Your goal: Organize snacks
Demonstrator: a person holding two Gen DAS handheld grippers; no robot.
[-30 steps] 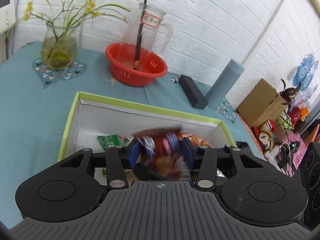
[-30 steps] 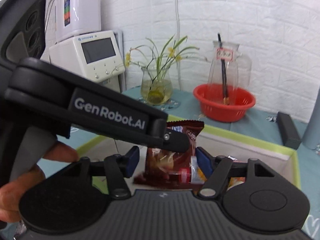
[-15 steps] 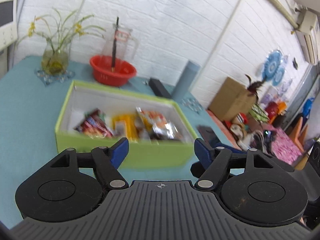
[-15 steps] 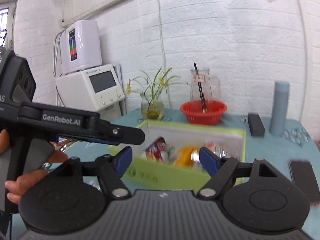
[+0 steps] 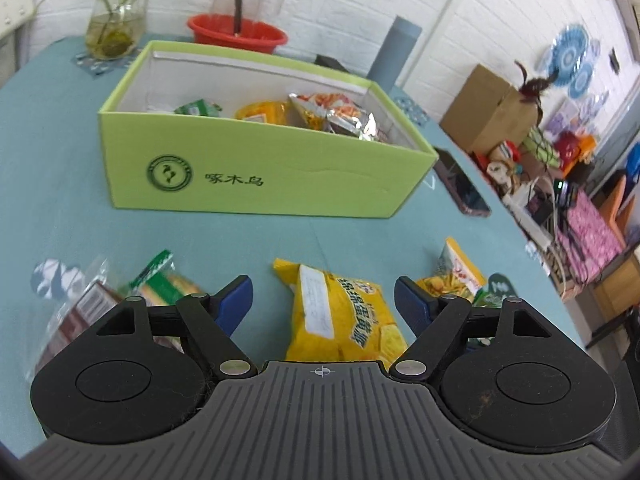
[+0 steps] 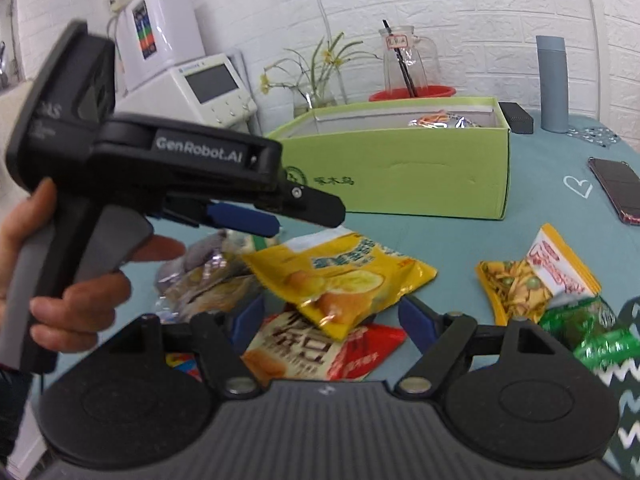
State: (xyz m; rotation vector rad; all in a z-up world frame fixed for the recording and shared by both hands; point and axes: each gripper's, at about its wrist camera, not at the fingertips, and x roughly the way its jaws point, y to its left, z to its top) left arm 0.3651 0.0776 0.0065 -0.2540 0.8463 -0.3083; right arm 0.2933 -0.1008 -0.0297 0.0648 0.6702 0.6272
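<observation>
A lime-green box [image 5: 260, 168] on the teal tablecloth holds several snack packets [image 5: 332, 114]. In front of it lie loose packets. My left gripper [image 5: 322, 286] hangs over a yellow chip bag [image 5: 340, 312]; its jaws are opening, the bag lies below them and the pads touch nothing. A green-white packet [image 5: 160, 284] and a small yellow packet [image 5: 456, 276] flank it. My right gripper [image 6: 330, 310] stands open above the same yellow bag [image 6: 340, 272] and a red bag [image 6: 320, 352], holding nothing. The left gripper's blue finger [image 6: 240, 218] shows at left, held by a hand [image 6: 80, 288].
A phone [image 5: 460, 188] lies right of the box. Behind the box stand a red basket [image 5: 236, 34] with a glass jug, a flower vase [image 5: 114, 28], a grey cylinder [image 6: 554, 84] and a black case [image 6: 516, 118]. A pea packet [image 6: 536, 276] and green packet [image 6: 592, 328] lie at right.
Both grippers held snack packets over the box a second ago; the packets now lie in it. Both have drawn back and down over the loose packets, jaws wider.
</observation>
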